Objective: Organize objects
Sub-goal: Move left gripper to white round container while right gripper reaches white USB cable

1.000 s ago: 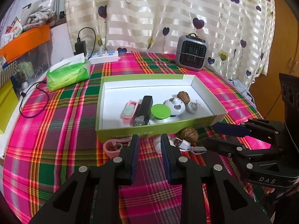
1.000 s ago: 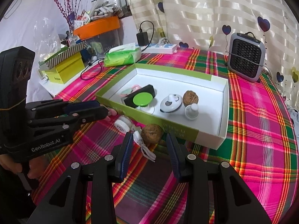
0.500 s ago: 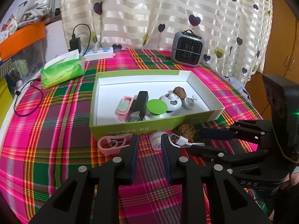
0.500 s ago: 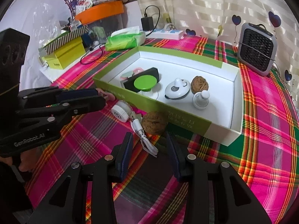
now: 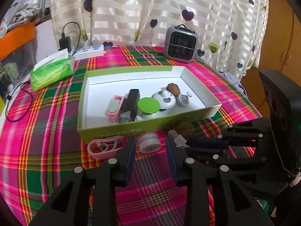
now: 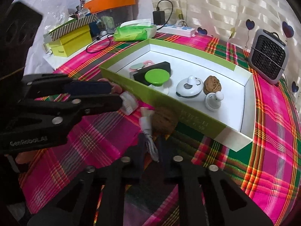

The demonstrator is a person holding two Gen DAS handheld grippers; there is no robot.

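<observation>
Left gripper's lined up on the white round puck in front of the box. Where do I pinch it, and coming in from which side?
Pinch the white round puck across its curved rim, coming down from the near, open side. It lies flat with the green box wall right behind it, the pink case to its left and the cable plug to its right. The left gripper is opening, already straddling it.

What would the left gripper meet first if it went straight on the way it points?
Probably the small round white reel on the plaid tablecloth, lying just ahead between the opening jaws of the left gripper; depth is uncertain.
</observation>
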